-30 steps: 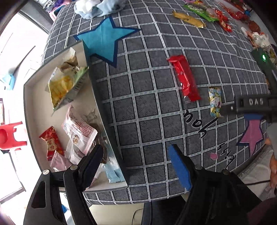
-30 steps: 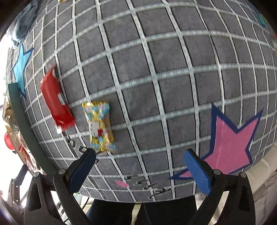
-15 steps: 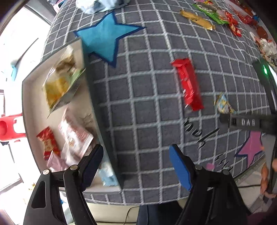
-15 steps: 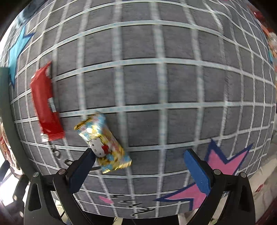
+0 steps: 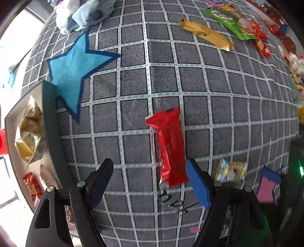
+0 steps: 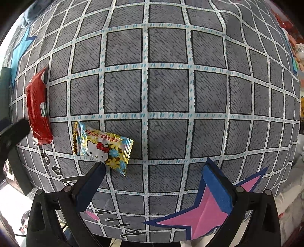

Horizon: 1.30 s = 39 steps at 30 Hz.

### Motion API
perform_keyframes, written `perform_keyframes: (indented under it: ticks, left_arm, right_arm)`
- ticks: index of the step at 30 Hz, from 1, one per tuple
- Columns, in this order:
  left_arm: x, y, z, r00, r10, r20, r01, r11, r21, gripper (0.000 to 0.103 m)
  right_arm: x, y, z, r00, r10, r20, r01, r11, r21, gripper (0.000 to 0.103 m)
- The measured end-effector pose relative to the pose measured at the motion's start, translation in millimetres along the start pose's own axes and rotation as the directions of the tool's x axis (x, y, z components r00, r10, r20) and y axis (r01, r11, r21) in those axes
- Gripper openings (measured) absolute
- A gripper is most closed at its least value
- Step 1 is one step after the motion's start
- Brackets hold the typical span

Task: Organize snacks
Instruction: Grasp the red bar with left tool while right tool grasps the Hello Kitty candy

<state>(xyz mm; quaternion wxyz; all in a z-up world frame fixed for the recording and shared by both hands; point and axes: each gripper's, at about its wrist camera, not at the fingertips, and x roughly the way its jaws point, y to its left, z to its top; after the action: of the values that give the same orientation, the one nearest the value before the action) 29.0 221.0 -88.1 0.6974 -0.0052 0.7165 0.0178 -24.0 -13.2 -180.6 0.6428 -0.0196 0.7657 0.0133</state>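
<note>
A red snack bar [image 5: 171, 148] lies on the grey checked cloth, its near end just left of my left gripper's right fingertip [image 5: 197, 182]. My left gripper [image 5: 150, 180] is open above the cloth with nothing in it. The same red bar [image 6: 38, 108] shows at the left of the right wrist view. A small Hello Kitty candy packet [image 6: 102, 147] lies beside it, just beyond my right gripper's left fingertip [image 6: 93, 182]. My right gripper [image 6: 155, 184] is open and holds nothing. In the left wrist view the candy packet [image 5: 230, 171] appears blurred at the lower right.
A grey box [image 5: 50, 121] with several snack packets inside stands at the cloth's left edge. A gold packet [image 5: 207, 36], a green packet [image 5: 231, 22] and more snacks lie at the far right. Light blue fabric [image 5: 83, 13] is bunched at the back. Star patches mark the cloth.
My left gripper has moved right, away from the box, and now hangs over the red bar. My right gripper has shifted and rolled, so the candy packet now lies crosswise near its left finger.
</note>
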Motion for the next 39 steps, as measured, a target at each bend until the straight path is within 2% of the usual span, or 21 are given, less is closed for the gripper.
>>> perform_keyframes:
  ticks: [4,6,10,13,16,17,18,19,21,25,30,31,32,34,35,36,37,39]
  left_arm:
    - [27,-9,20,0.999,-0.001,-0.033,0.000,1.000,-0.030,0.081]
    - [43,-7,19,0.999,0.002,-0.043,-0.004,0.999,-0.033,0.084]
    - [63,-19,34,1.000,-0.013,-0.026,0.012,0.999,-0.039,0.085]
    - [62,-34,42,1.000,-0.016,-0.014,0.016,1.000,-0.021,0.082]
    - [45,-55,44,1.000,-0.017,0.007,0.017,1.000,0.010,0.069]
    - [34,-56,37,1.000,-0.016,0.014,0.015,1.000,0.025,0.060]
    - [31,-59,35,1.000,-0.015,0.022,0.014,0.999,0.047,0.053]
    - [28,-60,33,1.000,-0.014,0.028,0.012,0.998,0.068,0.051]
    - [20,-62,26,0.999,-0.006,0.034,0.003,0.996,0.093,0.043]
    - [23,-58,11,0.999,0.005,0.031,-0.008,0.993,0.116,0.042]
    - [26,-55,-5,0.999,0.033,0.035,-0.037,0.993,0.115,0.042]
    - [27,-55,-5,0.999,0.039,0.038,-0.043,0.993,0.109,0.042]
    - [27,-54,-7,0.999,0.040,0.037,-0.043,0.993,0.106,0.043]
    - [28,-56,-7,0.999,0.038,0.032,-0.041,0.994,0.100,0.049]
    - [29,-58,-6,0.999,0.044,0.025,-0.046,0.994,0.099,0.058]
    - [31,-58,-6,0.999,0.048,0.021,-0.050,0.994,0.094,0.066]
    - [35,-56,-5,0.999,0.046,0.020,-0.048,0.996,0.081,0.068]
    - [41,-48,-5,0.999,0.032,0.017,-0.033,0.998,0.057,0.071]
  right_arm:
    - [-1,-1,-10,1.000,-0.001,0.030,0.001,1.000,0.003,0.103]
    - [2,25,-26,0.999,-0.002,0.033,0.002,1.000,0.010,0.103]
    - [-5,22,-29,1.000,-0.002,0.023,0.001,1.000,0.020,0.103]
    - [-4,15,-19,1.000,-0.002,0.013,0.002,1.000,0.021,0.103]
    - [1,8,-8,1.000,-0.005,-0.009,0.005,1.000,0.003,0.103]
    - [2,8,-4,1.000,-0.008,-0.020,0.008,1.000,-0.010,0.103]
    - [4,10,0,0.999,-0.012,-0.032,0.011,1.000,-0.029,0.103]
    - [5,11,2,0.999,-0.016,-0.034,0.015,0.999,-0.050,0.103]
    - [3,21,6,0.999,-0.033,-0.017,0.030,0.990,-0.138,0.103]
    - [-4,49,8,0.998,-0.048,0.040,0.058,0.948,-0.312,0.103]
    - [-8,91,13,0.992,-0.073,0.099,0.113,0.859,-0.499,0.103]
    - [-6,97,14,0.991,-0.086,0.098,0.125,0.847,-0.517,0.098]
    - [-5,102,16,0.991,-0.094,0.092,0.128,0.840,-0.528,0.098]
    - [-8,108,19,0.992,-0.088,0.087,0.121,0.843,-0.525,0.089]
    - [-11,111,19,0.993,-0.084,0.088,0.118,0.845,-0.522,0.084]
    - [-16,114,20,0.993,-0.076,0.095,0.115,0.848,-0.518,0.070]
    - [-21,116,20,0.992,-0.071,0.101,0.113,0.850,-0.515,0.049]
    - [-30,120,17,0.993,-0.056,0.105,0.101,0.862,-0.497,0.028]
